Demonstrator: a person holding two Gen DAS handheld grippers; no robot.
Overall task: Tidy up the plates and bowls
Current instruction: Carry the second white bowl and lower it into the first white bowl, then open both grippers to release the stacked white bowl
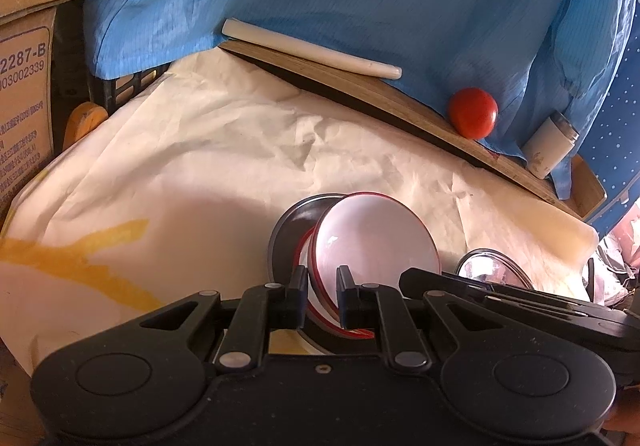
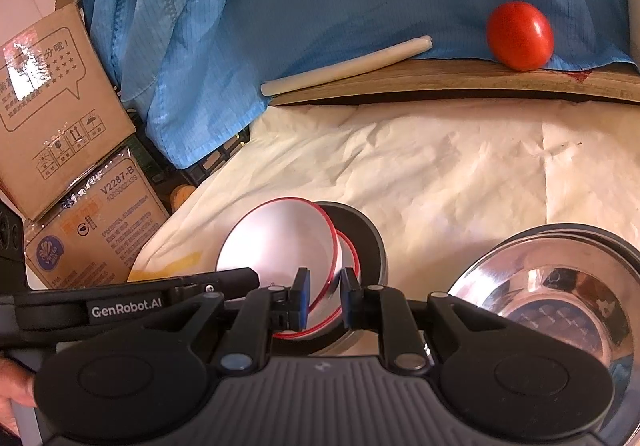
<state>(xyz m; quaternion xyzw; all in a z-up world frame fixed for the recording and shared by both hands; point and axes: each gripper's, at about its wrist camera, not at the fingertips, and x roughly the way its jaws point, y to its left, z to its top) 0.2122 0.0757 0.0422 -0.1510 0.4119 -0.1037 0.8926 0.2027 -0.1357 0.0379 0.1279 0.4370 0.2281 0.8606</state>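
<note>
Left claw (image 1: 323, 300): clamping the near rim of a glossy white red-rimmed round bowl (image 1: 376, 238), tilting it over a dark round plate (image 1: 290, 230).
Right claw (image 2: 325, 300): pinching the same bowl's rim.
Beside right claw: shiny steel bowl (image 2: 560, 286) sitting on creased cream paper (image 2: 440, 166).
Beyond: smooth red tomato (image 2: 520, 35) resting on wooden board (image 2: 440, 80).

steel bowl (image 2: 560, 310) cut off right of the fingers, cup (image 2: 633, 12) clipped far right, box (image 1: 24, 94) print blurred
</note>
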